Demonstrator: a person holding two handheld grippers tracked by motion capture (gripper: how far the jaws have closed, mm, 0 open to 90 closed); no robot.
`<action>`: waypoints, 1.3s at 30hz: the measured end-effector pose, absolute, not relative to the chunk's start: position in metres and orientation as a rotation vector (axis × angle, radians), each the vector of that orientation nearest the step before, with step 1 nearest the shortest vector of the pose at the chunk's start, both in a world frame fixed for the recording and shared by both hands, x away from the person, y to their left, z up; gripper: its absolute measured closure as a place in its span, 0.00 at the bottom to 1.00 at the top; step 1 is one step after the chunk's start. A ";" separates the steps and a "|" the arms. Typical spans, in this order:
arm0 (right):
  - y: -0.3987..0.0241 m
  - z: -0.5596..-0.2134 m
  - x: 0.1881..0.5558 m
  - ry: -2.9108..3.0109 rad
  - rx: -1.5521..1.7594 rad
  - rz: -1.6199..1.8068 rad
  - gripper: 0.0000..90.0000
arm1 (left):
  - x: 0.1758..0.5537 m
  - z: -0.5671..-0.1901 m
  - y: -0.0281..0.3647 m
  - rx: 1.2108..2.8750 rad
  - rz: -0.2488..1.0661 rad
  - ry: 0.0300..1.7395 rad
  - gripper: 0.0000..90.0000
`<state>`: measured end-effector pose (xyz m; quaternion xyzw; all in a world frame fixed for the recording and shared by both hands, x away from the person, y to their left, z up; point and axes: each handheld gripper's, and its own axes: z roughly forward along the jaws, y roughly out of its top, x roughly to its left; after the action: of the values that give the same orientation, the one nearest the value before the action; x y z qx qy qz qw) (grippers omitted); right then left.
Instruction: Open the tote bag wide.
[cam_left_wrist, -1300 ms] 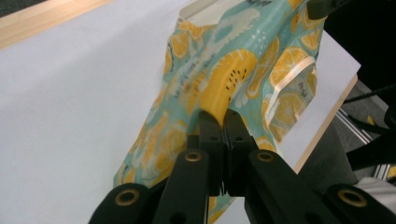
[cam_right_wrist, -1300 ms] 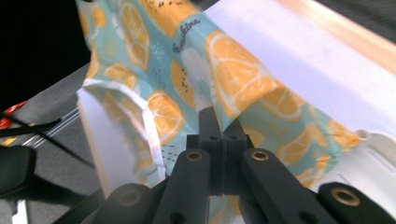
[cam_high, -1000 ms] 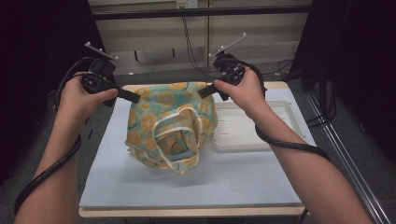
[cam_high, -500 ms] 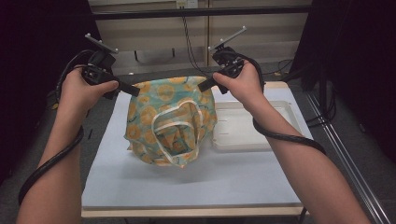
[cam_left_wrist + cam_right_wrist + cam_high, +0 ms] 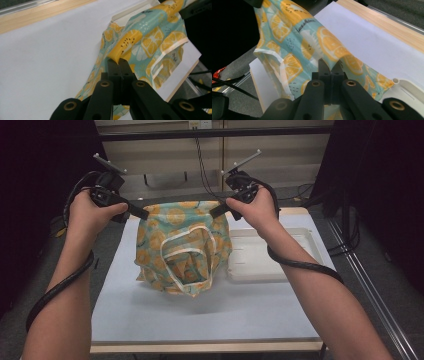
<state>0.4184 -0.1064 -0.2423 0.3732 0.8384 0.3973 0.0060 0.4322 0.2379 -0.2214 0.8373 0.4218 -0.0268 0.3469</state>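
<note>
A teal cloth bag printed with orange slices hangs above the white table top, its cream handles drooping in front. My left gripper is shut on the bag's top left corner, my right gripper on its top right corner. In the left gripper view the jaws of the left gripper pinch a fold of the bag. From the right gripper view, the right gripper is clamped on the bag's fabric. The bag's lower edge rests on the table.
A shallow white tray lies right of the bag, partly under it; its rim appears in the right gripper view. The white mat covers a wooden table. A dark rail crosses behind.
Both grippers have risen and moved slightly apart, lifting the bag higher and stretching its top edge. The bag hangs flatter than before.
</note>
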 end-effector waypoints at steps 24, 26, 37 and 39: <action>-0.096 -0.259 0.425 2.661 1.193 1.192 1.00 | 0.441 -0.259 0.232 2.224 -0.113 1.113 0.99; -0.098 -0.263 0.427 2.656 1.210 1.204 1.00 | 0.442 -0.260 0.235 2.225 -0.104 1.097 0.97; -0.107 -0.251 0.421 2.641 1.201 1.238 1.00 | 0.421 -0.235 0.242 2.231 -0.145 1.028 1.00; -0.109 -0.247 0.419 2.637 1.191 1.250 1.00 | 0.417 -0.229 0.241 2.230 -0.135 1.017 1.00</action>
<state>0.4185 -0.1088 -0.2468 0.3779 0.8366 0.3965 -0.0052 0.4175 0.2412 -0.2292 0.8554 0.3900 -0.0519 0.3368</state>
